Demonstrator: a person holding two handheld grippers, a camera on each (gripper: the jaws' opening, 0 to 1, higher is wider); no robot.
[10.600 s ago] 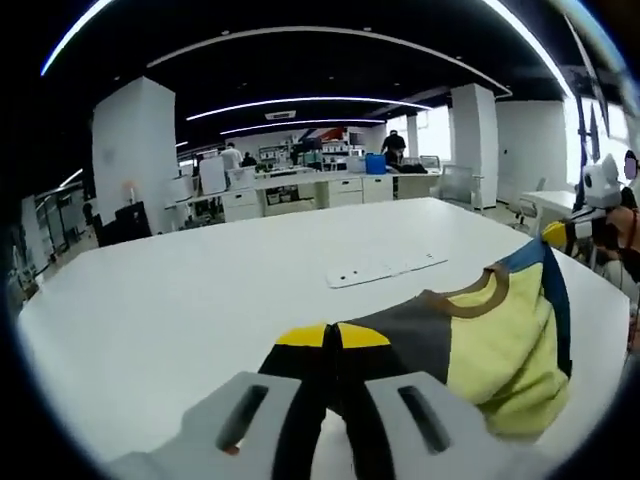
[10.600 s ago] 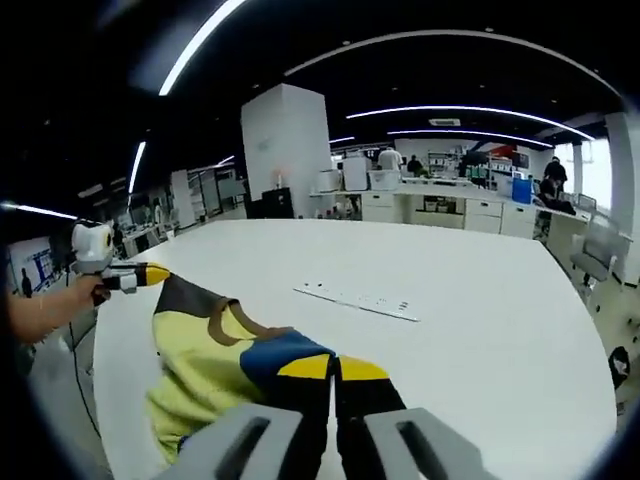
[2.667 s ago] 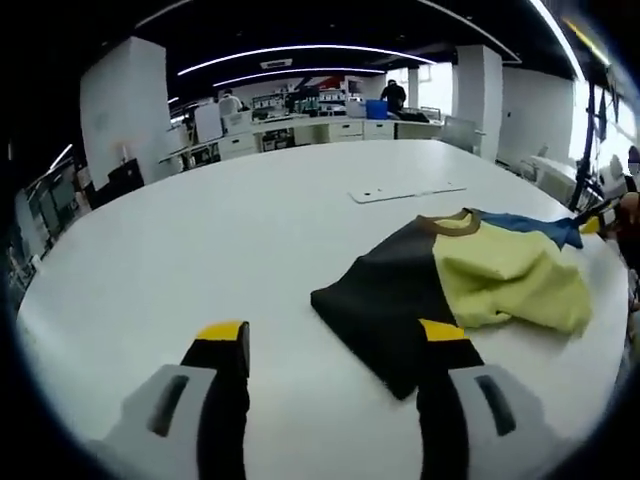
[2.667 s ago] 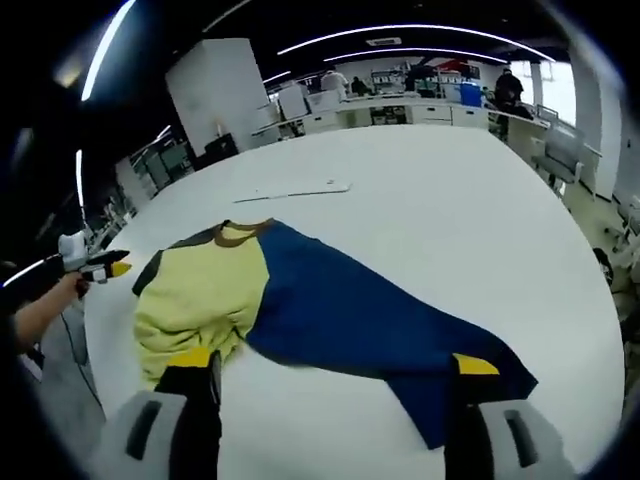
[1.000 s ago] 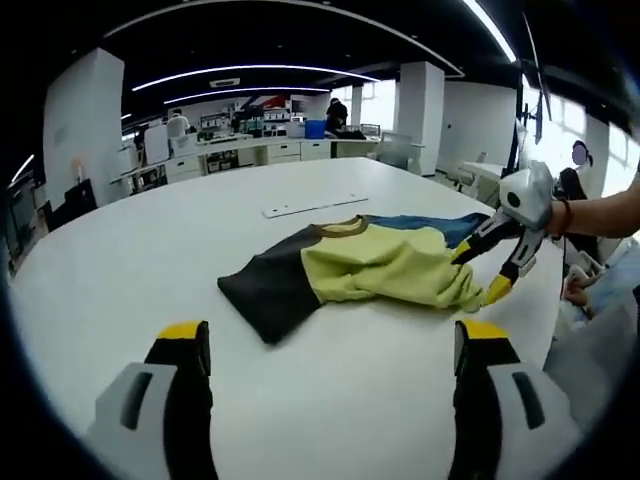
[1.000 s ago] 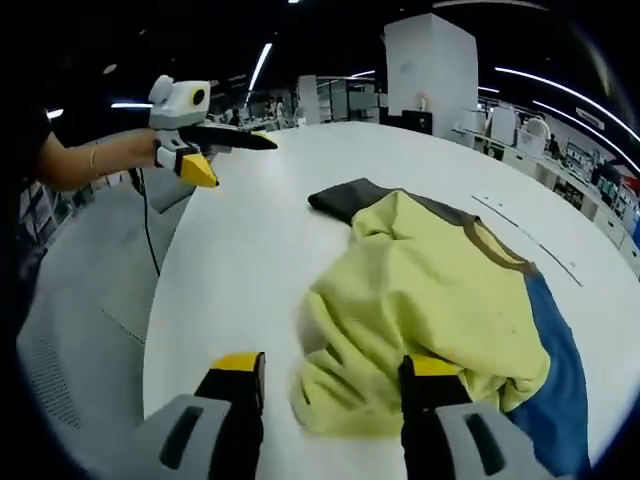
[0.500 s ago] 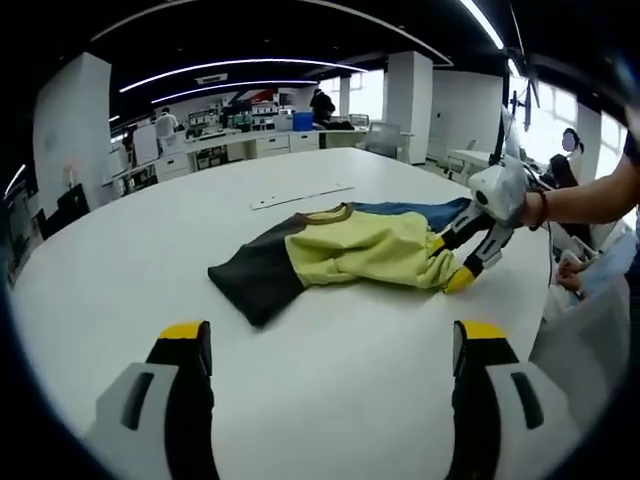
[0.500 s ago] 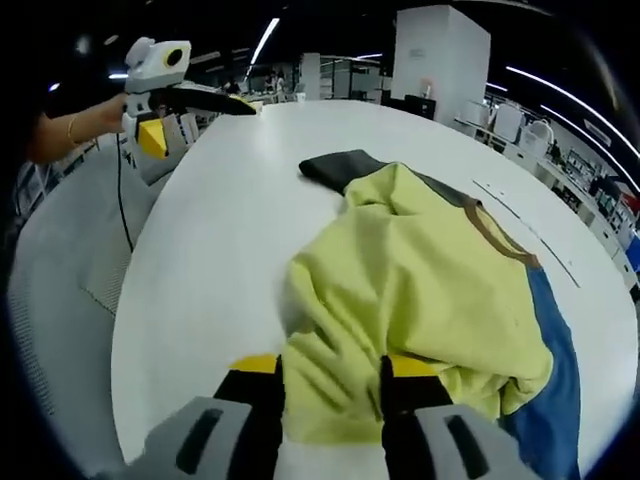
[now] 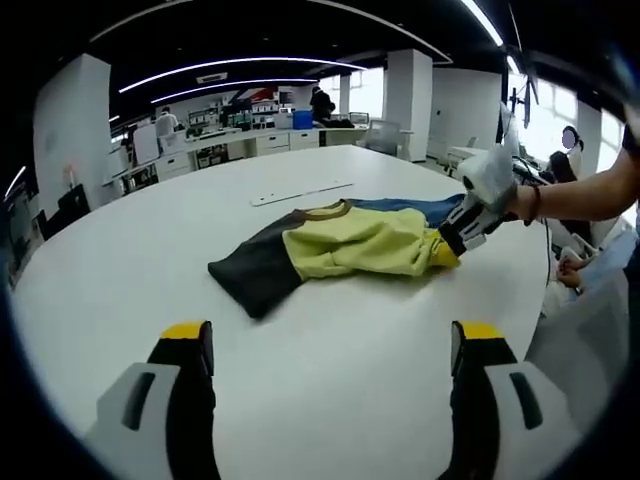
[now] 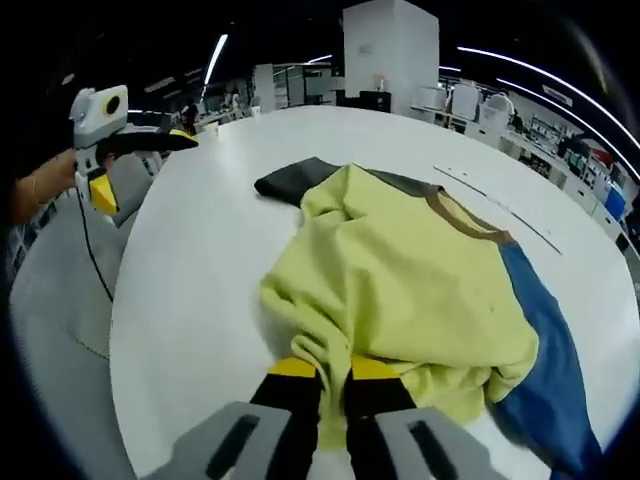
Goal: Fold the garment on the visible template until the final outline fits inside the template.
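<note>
In the right gripper view the garment (image 10: pixel 420 280) has its near yellow hem hidden between the yellow tips of the right gripper (image 10: pixel 333 371), and its blue part runs out of the picture at the lower right. In the left gripper view the right gripper (image 9: pixel 448 246) covers the garment's right end, and the person's arm (image 9: pixel 590 195) is cut off at the right edge. The thin white strip (image 9: pixel 300 192) lying on the table (image 9: pixel 330 330) beyond the garment is too small to tell what it is.

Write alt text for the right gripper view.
The right gripper pinches the yellow hem of a rumpled yellow, blue and dark grey garment on a white table. At far left, a hand holds the open left gripper.
</note>
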